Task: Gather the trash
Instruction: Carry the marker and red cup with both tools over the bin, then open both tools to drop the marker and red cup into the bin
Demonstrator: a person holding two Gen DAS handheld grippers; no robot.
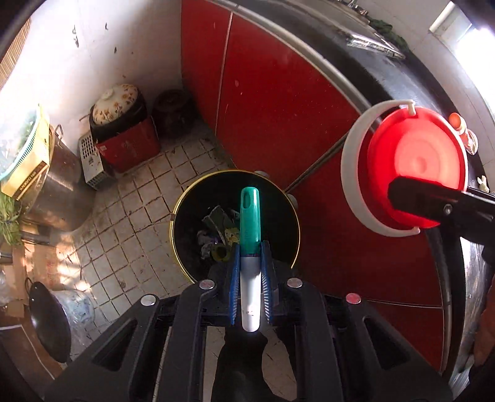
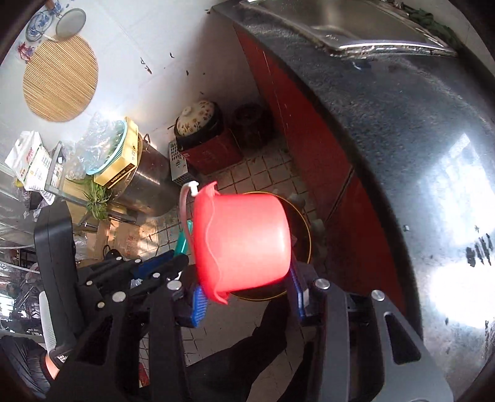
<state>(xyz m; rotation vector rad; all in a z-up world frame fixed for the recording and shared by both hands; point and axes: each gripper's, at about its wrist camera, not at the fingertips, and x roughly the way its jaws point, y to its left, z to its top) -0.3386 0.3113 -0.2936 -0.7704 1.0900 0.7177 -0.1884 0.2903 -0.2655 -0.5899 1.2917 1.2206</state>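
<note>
My left gripper (image 1: 250, 247) is shut on a tool with a teal and white handle (image 1: 250, 222), held over a black trash bin with a gold rim (image 1: 185, 198) on the floor; scraps of trash (image 1: 216, 238) lie inside. My right gripper (image 2: 247, 290) is shut on a small red bucket (image 2: 244, 241) with a white handle (image 2: 185, 201), tipped sideways above the same bin (image 2: 304, 225). In the left wrist view the red bucket (image 1: 417, 167) shows at the right, bottom facing me, with the right gripper's black finger (image 1: 433, 204) across it.
Red cabinet doors (image 1: 278, 102) under a dark countertop (image 2: 402, 154) with a steel sink (image 2: 340, 21). On the tiled floor stand a flowered pot on a red box (image 1: 123, 133), a steel stockpot (image 1: 62, 191), a dark jar (image 1: 173, 111) and a wok (image 1: 49, 321).
</note>
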